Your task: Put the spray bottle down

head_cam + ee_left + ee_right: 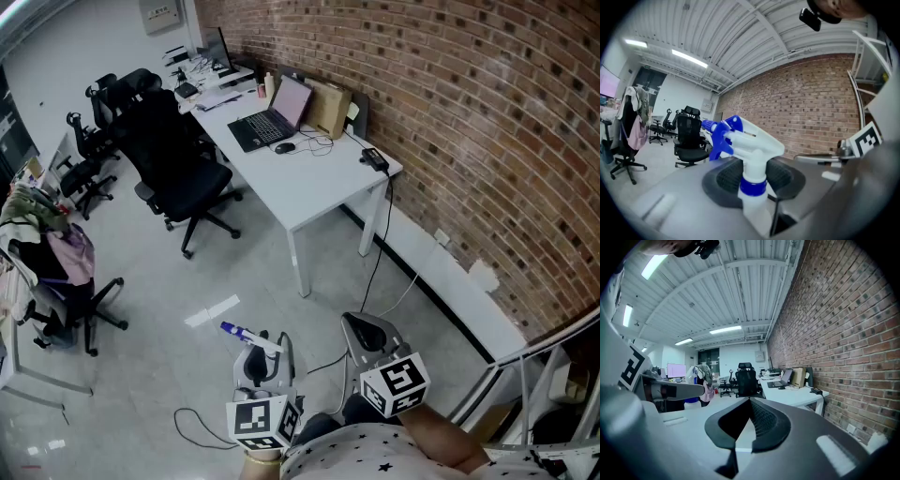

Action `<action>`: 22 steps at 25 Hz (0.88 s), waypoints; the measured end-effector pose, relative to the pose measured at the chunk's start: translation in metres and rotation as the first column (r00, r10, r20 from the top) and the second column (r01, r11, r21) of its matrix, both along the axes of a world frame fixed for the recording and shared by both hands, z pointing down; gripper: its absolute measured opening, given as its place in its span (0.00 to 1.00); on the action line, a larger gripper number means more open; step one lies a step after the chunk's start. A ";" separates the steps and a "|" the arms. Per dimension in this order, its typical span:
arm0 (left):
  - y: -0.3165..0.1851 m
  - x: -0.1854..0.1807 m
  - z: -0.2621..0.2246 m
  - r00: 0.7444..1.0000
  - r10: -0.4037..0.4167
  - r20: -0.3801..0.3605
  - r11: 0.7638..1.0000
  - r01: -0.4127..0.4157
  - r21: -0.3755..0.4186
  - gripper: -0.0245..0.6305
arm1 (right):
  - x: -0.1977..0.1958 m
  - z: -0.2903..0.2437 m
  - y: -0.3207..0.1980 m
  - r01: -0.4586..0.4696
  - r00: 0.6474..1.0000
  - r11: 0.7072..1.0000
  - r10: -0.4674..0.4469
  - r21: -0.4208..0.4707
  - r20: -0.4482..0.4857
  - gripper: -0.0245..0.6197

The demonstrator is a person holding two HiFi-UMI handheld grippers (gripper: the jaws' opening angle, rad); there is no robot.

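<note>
The left claw (752,177) is clamped on the neck of a white plastic spray bottle with blue trigger and nozzle (751,142), whose head rises above the pads, over the grey floor (150,281). Beside it, the right claw (750,422) has its jaws closed on nothing. A long white table (309,183) stands well apart.
</note>
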State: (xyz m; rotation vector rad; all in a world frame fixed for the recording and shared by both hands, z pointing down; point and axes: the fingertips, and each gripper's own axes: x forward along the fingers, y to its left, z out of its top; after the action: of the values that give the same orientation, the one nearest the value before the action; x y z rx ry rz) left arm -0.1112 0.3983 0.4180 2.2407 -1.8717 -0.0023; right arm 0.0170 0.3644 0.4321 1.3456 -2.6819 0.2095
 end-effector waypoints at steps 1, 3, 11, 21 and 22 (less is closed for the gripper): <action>-0.005 -0.001 0.001 1.000 -0.006 0.000 1.000 0.006 -0.003 0.24 | 0.003 0.000 -0.007 -0.005 1.000 1.000 0.005 0.001 -0.001 0.04; -0.017 -0.002 0.004 1.000 -0.016 -0.001 1.000 0.016 -0.008 0.24 | 0.007 0.001 -0.020 -0.012 1.000 1.000 0.012 0.003 0.000 0.04; -0.092 0.024 0.006 1.000 0.030 0.007 0.999 -0.030 0.035 0.24 | 0.022 0.005 -0.099 0.013 1.000 1.000 -0.013 0.017 0.011 0.04; -0.231 0.066 -0.023 1.000 -0.020 0.001 0.993 0.020 0.119 0.24 | 0.074 -0.024 -0.245 0.049 0.998 0.997 -0.052 0.061 0.045 0.04; -0.243 0.067 -0.025 0.999 -0.033 0.002 0.992 0.032 0.118 0.24 | 0.077 -0.025 -0.256 0.053 0.997 0.997 -0.056 0.063 0.055 0.04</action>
State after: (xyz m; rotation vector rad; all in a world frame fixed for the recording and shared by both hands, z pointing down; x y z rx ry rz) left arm -0.0438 0.1558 0.3934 2.2867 -1.9580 -0.1172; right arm 0.0944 0.1084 0.4070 1.2999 -2.7899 0.1630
